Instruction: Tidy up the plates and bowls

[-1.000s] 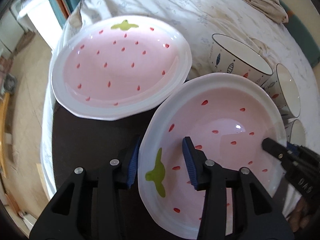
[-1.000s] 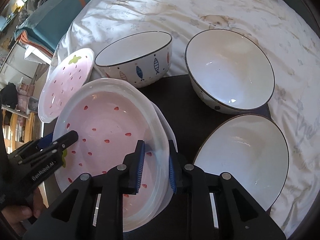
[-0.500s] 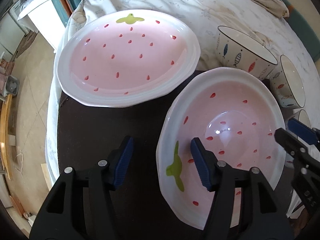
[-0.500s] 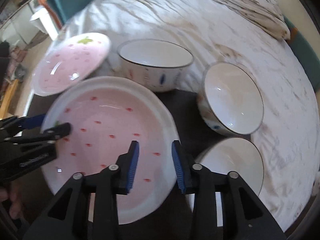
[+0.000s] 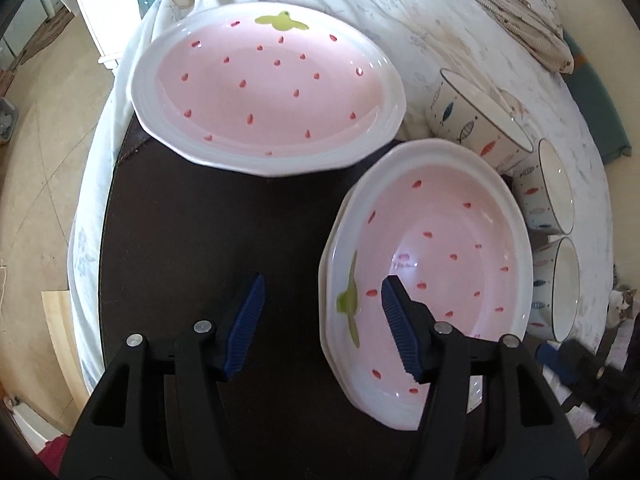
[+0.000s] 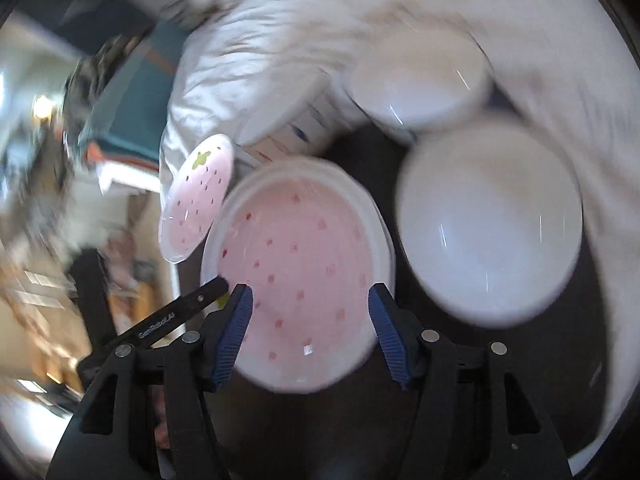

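- I take the stacked strawberry plates (image 5: 436,264) on the dark table (image 5: 180,240) as my landmark; they sit near the table's front, and I judge the stacking step here finished, with both tools letting go.
- My left gripper (image 5: 322,320) has its jaws wide apart and holds nothing: its inner finger hangs over the stack's near rim by the green leaf, its outer finger over bare table beside the stack.
- My right gripper (image 6: 308,328) is likewise spread and empty, its fingers straddling the stack's near edge; that view is blurred, so I cannot tell whether a pad touches the rim.
- To do this well, I'd lift both tools straight away from the stack so no pad drags the top plate.
- The single strawberry plate (image 5: 268,92) lies beyond the stack, partly on the white bedding (image 5: 360,4).
- Three fish-pattern bowls (image 5: 476,120) line up beside the stack, opposite my left tool.
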Demonstrator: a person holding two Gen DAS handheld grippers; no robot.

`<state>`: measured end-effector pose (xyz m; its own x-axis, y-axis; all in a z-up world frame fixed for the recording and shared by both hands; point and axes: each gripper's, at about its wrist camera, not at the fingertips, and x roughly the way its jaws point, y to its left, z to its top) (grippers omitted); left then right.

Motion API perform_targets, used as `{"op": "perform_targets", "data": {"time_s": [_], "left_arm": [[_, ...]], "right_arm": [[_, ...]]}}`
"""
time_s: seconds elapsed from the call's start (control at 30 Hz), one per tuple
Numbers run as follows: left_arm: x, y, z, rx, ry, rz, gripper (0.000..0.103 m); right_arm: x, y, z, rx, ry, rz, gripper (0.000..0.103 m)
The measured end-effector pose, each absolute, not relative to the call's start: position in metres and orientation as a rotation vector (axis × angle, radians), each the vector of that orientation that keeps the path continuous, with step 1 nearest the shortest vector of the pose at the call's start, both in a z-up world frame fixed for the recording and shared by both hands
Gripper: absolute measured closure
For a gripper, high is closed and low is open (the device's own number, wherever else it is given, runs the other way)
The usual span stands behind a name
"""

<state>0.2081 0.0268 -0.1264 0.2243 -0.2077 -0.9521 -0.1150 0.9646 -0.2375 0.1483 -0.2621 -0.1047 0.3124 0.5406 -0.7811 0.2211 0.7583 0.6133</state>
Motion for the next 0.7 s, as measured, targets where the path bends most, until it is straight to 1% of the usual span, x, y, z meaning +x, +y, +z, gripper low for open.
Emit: {"op": "perform_targets", "data": {"time_s": [0.2, 0.37, 0.43, 0.47, 0.5, 0.53, 0.67, 0.7], "left_arm": [[0.208, 0.024, -0.139, -0.304, 1.388, -0.062, 0.046], [0.209, 0.012, -0.140, -0.221, 1.366, -0.068, 0.046], [0.212, 0.009, -0.140, -0.217, 1.360, -0.068, 0.047], [0.212, 0.008, -0.140, -0.218, 1.357, -0.072, 0.050], [0.213, 0.006, -0.140, -0.217, 1.354, -0.080, 0.052], [0.214, 0.003, -0.140, -0.218, 1.353, -0.089, 0.053], [0.217, 0.000, -0.141, -0.213, 1.348, -0.103, 0.055], [0.217, -0.002, -0.141, -0.219, 1.347, -0.107, 0.055]], "right_arm": [[0.125, -0.259, -0.126, 0.820, 1.316, 0.192, 0.040], [0.139, -0.245, -0.147, 0.737, 1.369, 0.169, 0.041], [0.144, -0.240, -0.151, 0.692, 1.376, 0.168, 0.046], [0.147, -0.238, -0.154, 0.686, 1.385, 0.173, 0.048], [0.147, -0.238, -0.156, 0.686, 1.391, 0.178, 0.054], [0.149, -0.236, -0.159, 0.680, 1.398, 0.176, 0.058], [0.157, -0.234, -0.163, 0.685, 1.385, 0.172, 0.058], [0.161, -0.232, -0.164, 0.682, 1.377, 0.180, 0.060]]}}
